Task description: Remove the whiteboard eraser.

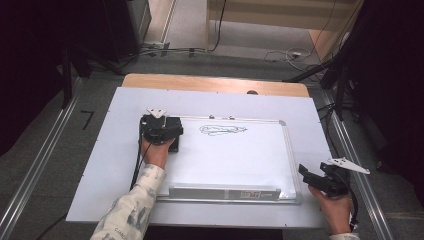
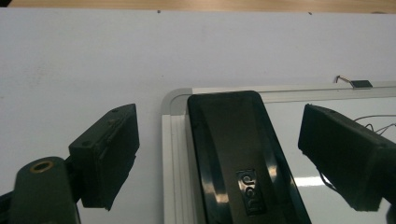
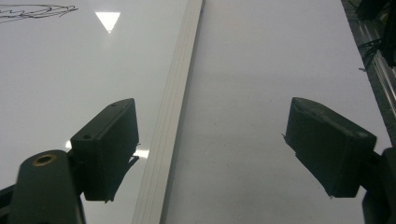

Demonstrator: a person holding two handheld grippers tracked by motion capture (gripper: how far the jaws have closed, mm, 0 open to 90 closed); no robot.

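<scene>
A wooden table [image 1: 215, 83] is seen in the high view, covered for the most part by a large white sheet [image 1: 110, 165]. On that sheet a whiteboard [image 1: 235, 160] with a pale metal frame is laid flat; a long tray [image 1: 225, 192] is fixed along its near edge, and a dark scribble [image 1: 222, 130] is drawn on its surface, just to the right of the left gripper.

The left gripper [image 1: 161, 131] is held over the far left corner of the whiteboard. In the left gripper view its jaws are spread wide, and a black glossy eraser [image 2: 243, 158] is seen lying between them without being touched by either; one jaw hangs over the white sheet, the other over the board. Raised lettering is carried on the eraser's top, though it cannot be read with certainty. A small dark clip [image 2: 360, 84] is seen on the frame beyond the right-hand jaw.

The right gripper [image 1: 327, 180] is held just off the near right corner of the whiteboard, over the sheet. In the right gripper view its jaws are likewise spread wide, with nothing between them; the board's frame edge [image 3: 175, 107] runs just beside the left-hand jaw.
</scene>
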